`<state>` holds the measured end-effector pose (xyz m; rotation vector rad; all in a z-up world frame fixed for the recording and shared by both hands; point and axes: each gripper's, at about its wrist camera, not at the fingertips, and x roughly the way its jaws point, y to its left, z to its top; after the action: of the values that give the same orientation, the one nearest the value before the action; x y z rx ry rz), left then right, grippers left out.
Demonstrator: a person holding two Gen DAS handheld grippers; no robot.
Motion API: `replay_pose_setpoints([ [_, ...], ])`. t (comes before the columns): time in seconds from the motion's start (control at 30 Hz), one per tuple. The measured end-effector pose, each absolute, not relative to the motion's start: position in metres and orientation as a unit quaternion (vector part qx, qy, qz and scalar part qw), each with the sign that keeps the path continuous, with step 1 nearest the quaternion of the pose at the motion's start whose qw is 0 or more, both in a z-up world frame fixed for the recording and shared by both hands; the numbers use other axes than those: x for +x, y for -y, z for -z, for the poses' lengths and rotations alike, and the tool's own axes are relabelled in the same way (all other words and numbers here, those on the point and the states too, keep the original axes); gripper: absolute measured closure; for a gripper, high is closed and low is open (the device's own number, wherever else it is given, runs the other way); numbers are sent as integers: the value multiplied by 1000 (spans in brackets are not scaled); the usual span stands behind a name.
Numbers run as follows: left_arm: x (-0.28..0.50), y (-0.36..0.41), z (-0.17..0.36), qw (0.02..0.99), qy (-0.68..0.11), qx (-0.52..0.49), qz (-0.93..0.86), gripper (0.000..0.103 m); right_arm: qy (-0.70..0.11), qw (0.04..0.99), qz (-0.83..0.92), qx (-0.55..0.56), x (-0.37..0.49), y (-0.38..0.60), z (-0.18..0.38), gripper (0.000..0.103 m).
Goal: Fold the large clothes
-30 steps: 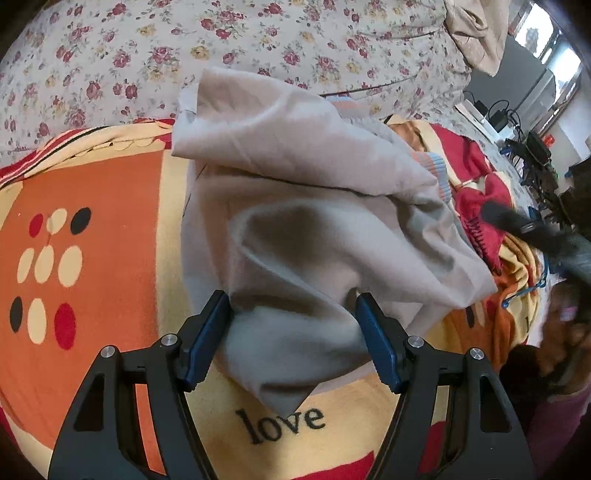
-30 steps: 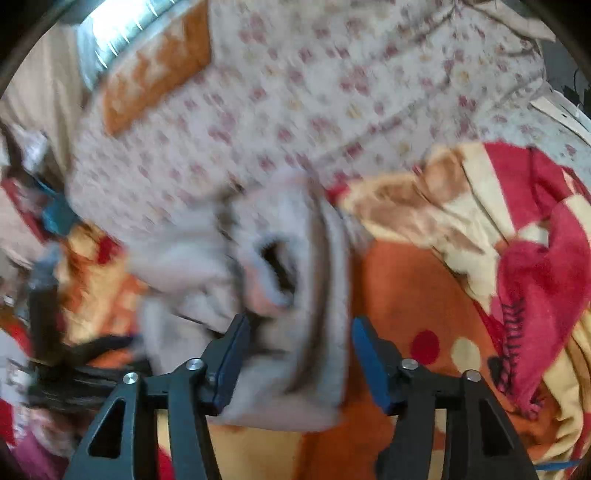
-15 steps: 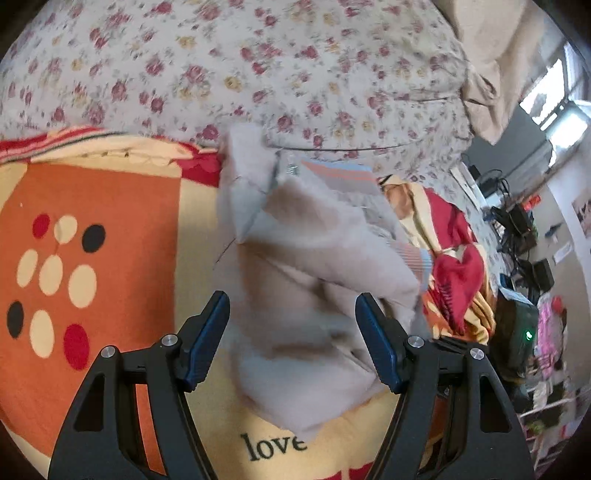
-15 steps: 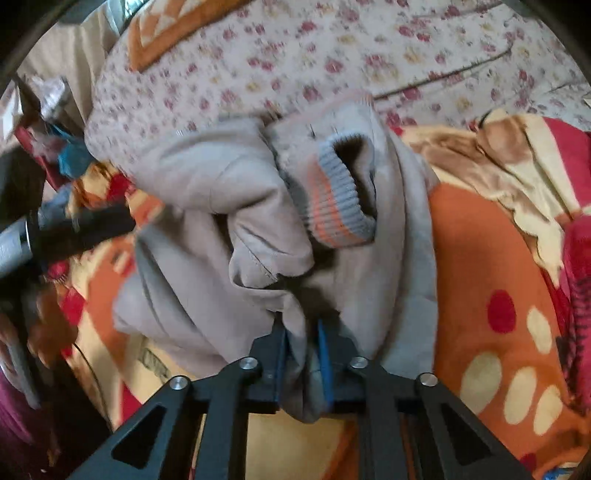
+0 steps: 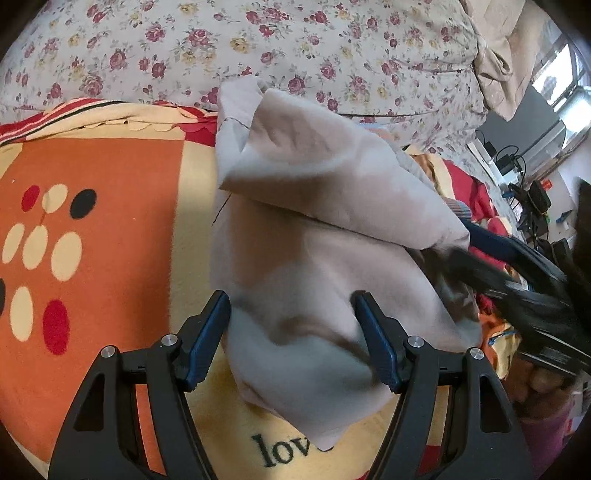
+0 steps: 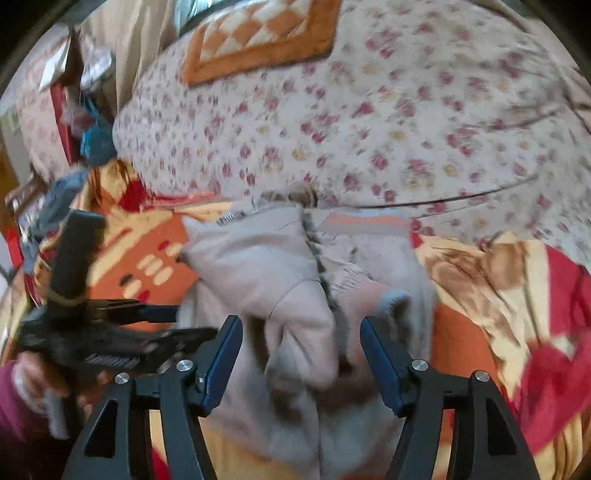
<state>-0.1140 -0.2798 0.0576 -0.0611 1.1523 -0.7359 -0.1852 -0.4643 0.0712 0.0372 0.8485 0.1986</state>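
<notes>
A beige sweatshirt (image 5: 314, 229) lies bunched in loose folds on an orange, yellow and red blanket (image 5: 110, 221). My left gripper (image 5: 291, 325) is open, its blue fingers on either side of the garment's near edge, not closed on it. My right gripper (image 6: 301, 347) is open too, over the crumpled middle of the sweatshirt (image 6: 266, 266), whose striped cuff (image 6: 365, 221) lies at the far side. The right gripper also shows in the left wrist view (image 5: 517, 266) at the garment's right edge, and the left gripper shows in the right wrist view (image 6: 162, 325).
A floral quilt (image 5: 258, 48) rises behind the blanket. A beige cloth (image 5: 495, 55) hangs at the far right. A desk with cables and electronics (image 5: 532, 184) stands past the bed. An orange checked cushion (image 6: 258, 33) lies on the quilt. The blanket bunches in red folds (image 6: 554, 332) on the right.
My right gripper was shut on the sweatshirt half a second ago and has opened, letting it go. The garment has dropped into a lower heap. My left gripper has stayed open.
</notes>
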Motion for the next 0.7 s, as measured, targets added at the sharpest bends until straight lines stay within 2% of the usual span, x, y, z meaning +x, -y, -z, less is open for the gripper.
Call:
replay_pose_setpoints([
  [0.03,-113,279,-58,774,-533,-31,341,33,-421,901,-105,15,-178,462,-64,54],
  [0.07,-113,279,-58,773,-534,-33,341,33,-425,899,-106,15,-172,462,-58,59],
  [0.13,-110,279,-58,770,-537,-38,341,33,-414,903,-99,53,-167,474,-55,84],
  [0.23,-106,280,-64,776,-527,-48,343,33,-392,893,-96,200,-170,522,-56,93],
  [0.3,-102,281,-70,781,-517,-61,345,33,-394,881,-67,255,-173,548,-46,95],
  [0.4,-90,292,-75,781,-517,-72,343,33,-424,847,-63,314,-172,567,-16,95],
  [0.53,-78,310,-76,789,-514,-47,332,33,-407,856,-74,309,-179,565,-35,92],
  [0.57,-75,314,-76,788,-517,-44,332,33,-397,868,-73,289,-182,560,-45,87],
  [0.63,-69,320,-73,785,-522,-40,329,33,-387,893,-53,224,-186,546,-61,53],
  [0.7,-63,324,-70,787,-525,-39,322,33,-381,906,-61,174,-183,533,-68,51],
])
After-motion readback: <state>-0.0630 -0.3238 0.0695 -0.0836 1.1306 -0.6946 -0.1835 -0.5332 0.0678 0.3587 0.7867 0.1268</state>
